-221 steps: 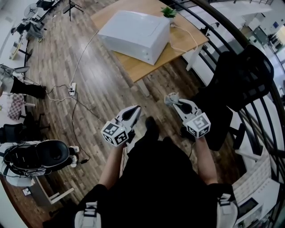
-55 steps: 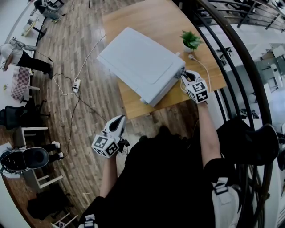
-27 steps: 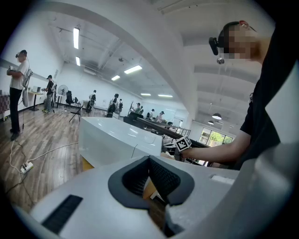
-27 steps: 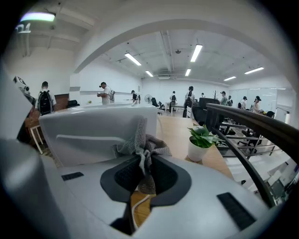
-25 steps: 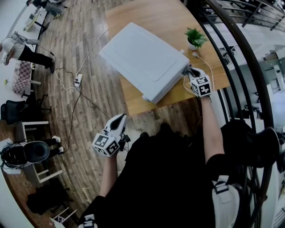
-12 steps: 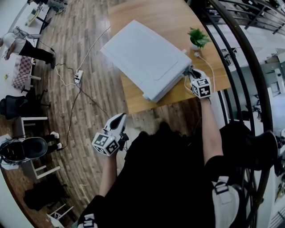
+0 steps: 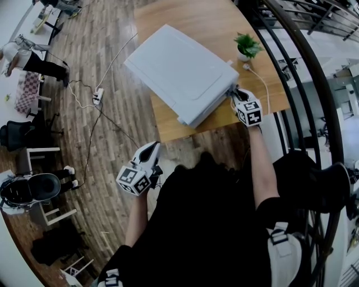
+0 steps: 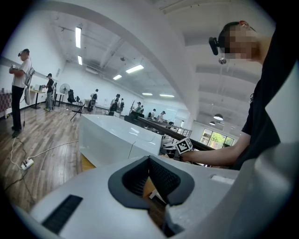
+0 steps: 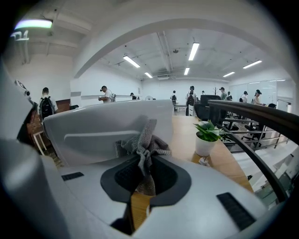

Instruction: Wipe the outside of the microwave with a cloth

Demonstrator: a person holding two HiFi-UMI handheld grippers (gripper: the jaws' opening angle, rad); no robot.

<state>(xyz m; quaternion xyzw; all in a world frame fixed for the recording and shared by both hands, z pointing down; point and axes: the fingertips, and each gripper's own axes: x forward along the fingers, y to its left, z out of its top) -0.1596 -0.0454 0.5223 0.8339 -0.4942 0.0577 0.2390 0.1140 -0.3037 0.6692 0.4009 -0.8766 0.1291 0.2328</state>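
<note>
Grips a grey cloth (image 9: 142, 140) tight in the right gripper (image 9: 144, 175) — all bunched up, right against the side of the white microwave (image 7: 179, 70). Up on a wooden table (image 7: 190, 17), with a little green plant (image 7: 245, 45) in a pot near its back corner. Holds the left gripper (image 7: 150, 149) low over the wood floor (image 7: 112, 129), well away from the table — jaws closed together, nothing in them.

microwave (image 7: 182, 73) on table (image 7: 224, 22), potted plant (image 7: 245, 46) behind-right of it, right gripper (image 7: 234, 94) with cloth (image 9: 142, 140) at microwave's right side, left gripper (image 7: 150, 148) off table, over floor, power strip (image 7: 98, 96) on floor left
</note>
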